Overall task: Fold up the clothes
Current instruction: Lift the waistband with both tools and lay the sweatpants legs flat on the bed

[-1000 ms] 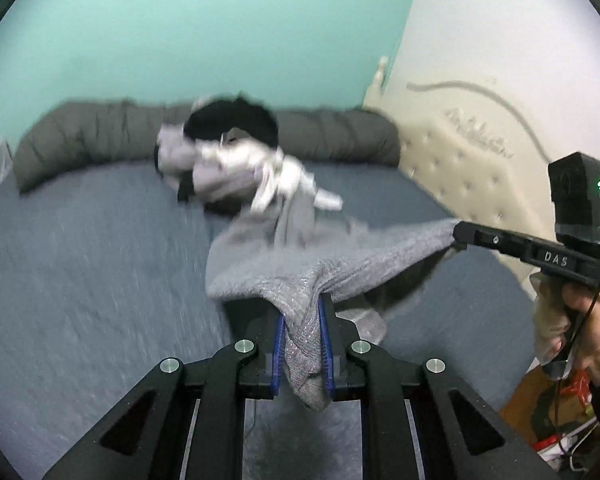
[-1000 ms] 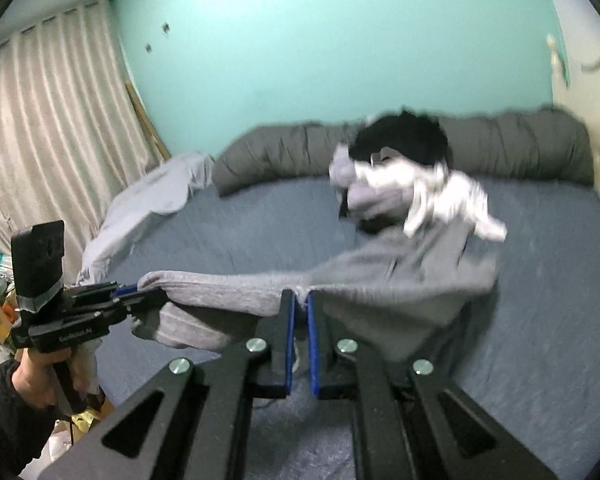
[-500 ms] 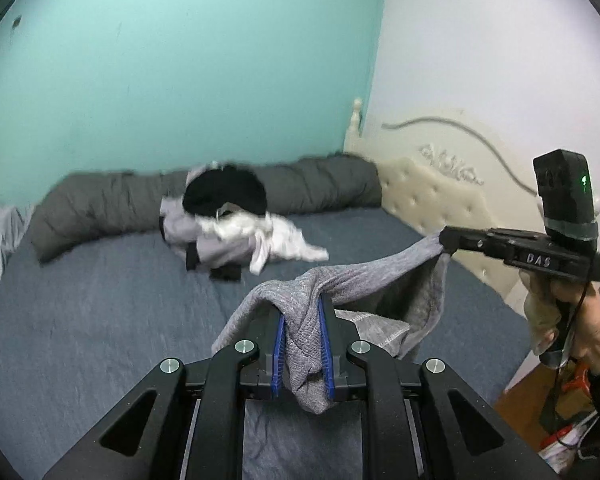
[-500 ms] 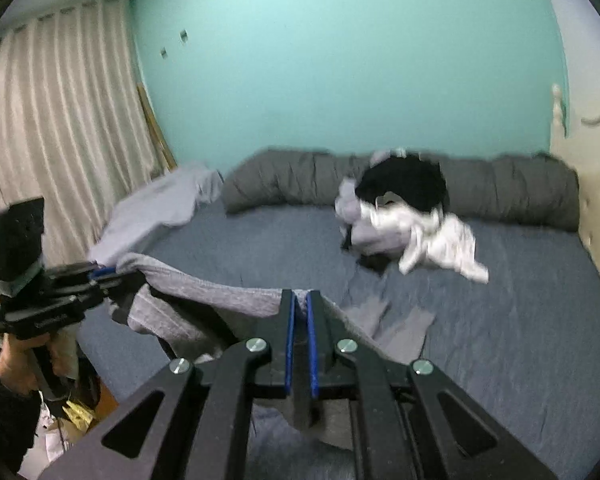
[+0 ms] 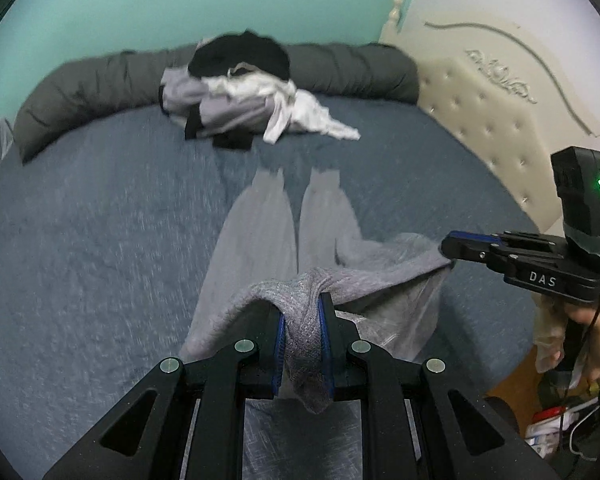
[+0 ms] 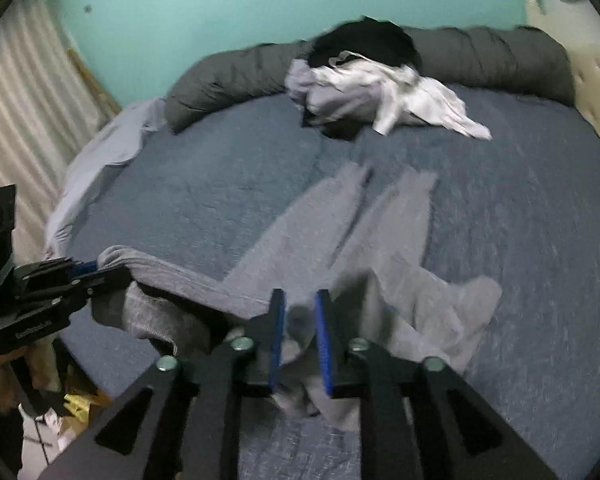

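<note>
Left wrist view. Clamped tight between the blue pads of the left gripper [image 5: 302, 320]: a thick bunch of waistband from the grey trousers [image 5: 260, 232], with a fold hanging down below the fingers. Trouser legs flat on the blue bed [image 5: 80, 240], side by side, cuffs pointing toward the pile of clothes [image 5: 240, 92] at the far edge. Pile black, grey and white, up against a dark rolled duvet [image 5: 80, 84] along the teal wall. Cream tufted headboard [image 5: 480, 120] to the right. Right gripper [image 5: 450, 246] off to the right, in a hand [image 5: 596, 344], tip meeting the other end of the waistband; waist cloth sagging between the two grippers.

Right wrist view. Much motion blur. Right gripper [image 6: 298, 320] with pads a moderate way apart, grey cloth blurred in the gap and bunched below. Cannot tell whether pinched or merely lying there. One waist corner of the trousers [image 6: 300, 232] slumped on the bed just right of the fingers. Left gripper [image 6: 96, 270] at lower left, closed on the waistband, cloth drooping under it over the bed edge. Pile of clothes [image 6: 372, 88] well beyond the cuffs. Pale sheet [image 6: 100, 160] on the bed's left side, curtain [image 6: 24, 112] behind.
</note>
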